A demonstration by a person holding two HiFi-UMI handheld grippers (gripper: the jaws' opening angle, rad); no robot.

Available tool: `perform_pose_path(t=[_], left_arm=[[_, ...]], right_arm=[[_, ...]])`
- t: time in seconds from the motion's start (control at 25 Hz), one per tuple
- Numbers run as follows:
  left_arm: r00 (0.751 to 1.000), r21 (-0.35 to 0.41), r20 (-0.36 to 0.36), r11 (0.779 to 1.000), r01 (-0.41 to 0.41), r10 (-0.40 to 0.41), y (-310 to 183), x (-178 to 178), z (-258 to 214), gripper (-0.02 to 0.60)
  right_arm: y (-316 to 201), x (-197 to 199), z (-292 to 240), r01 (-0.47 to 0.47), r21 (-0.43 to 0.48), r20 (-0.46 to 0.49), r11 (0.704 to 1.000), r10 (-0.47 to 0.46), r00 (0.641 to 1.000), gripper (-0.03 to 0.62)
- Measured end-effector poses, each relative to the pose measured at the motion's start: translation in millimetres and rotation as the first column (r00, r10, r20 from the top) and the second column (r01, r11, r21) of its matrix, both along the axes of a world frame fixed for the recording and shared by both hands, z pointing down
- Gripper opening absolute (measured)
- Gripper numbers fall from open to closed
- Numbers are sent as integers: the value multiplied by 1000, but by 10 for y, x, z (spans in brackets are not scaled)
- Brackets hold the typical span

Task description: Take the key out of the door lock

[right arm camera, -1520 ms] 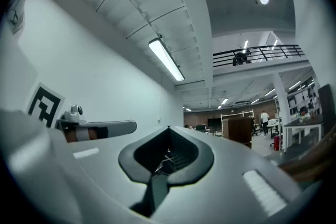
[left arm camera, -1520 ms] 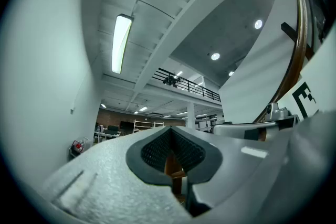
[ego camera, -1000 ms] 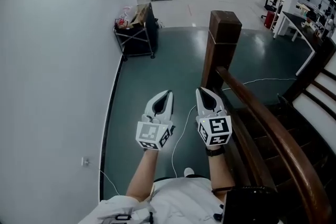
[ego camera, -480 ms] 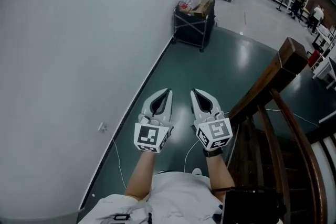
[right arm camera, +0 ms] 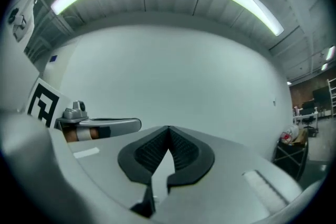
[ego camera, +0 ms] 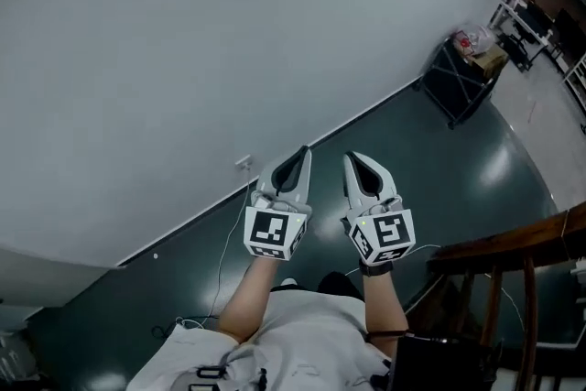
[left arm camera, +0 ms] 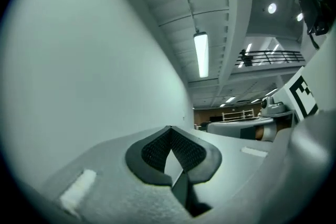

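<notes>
Cool, even indoor light with no hard shadows.
Fluorescent tubes (right arm camera: 252, 1) overhead burn nearly white. The dark green floor (ego camera: 499, 168) carries pale patches of sheen, and the wall (ego camera: 183, 59) is flatly lit. Both gripper views bow strongly and go black at the corners, with the left gripper (left arm camera: 169, 128) and right gripper (right arm camera: 169, 127) soft near the lens.

The black cart (ego camera: 458, 82) carries a load (red and tan bits) too small for me to name. Nearer me than the cart, the wooden railing (ego camera: 513, 244) runs off the picture's edge.
</notes>
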State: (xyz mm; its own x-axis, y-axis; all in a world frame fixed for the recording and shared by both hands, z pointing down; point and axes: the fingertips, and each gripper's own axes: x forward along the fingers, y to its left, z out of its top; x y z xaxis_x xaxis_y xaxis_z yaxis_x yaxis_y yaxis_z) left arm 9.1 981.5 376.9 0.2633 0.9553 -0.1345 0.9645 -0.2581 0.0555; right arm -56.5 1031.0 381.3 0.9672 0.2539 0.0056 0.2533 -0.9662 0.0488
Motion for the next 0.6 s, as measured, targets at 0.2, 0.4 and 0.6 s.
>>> perform_pose_path(t=[0.2,0.4,0.6], left_arm=[[951,-8,29,952,307,-307,-699,697,128,2],[780,7,-5,780,626,-626,-1559,1402,123,2],[580,42,24,580,813,-814,-2202,1711,179,2]], right_arm=[[-501,873,190,285,15,26,958,-285,958,6],[-1119,1865,185,589,32,-7,808,-589,808,6],[-1936,2459,217,811,55,-6,582,-812,583,6]])
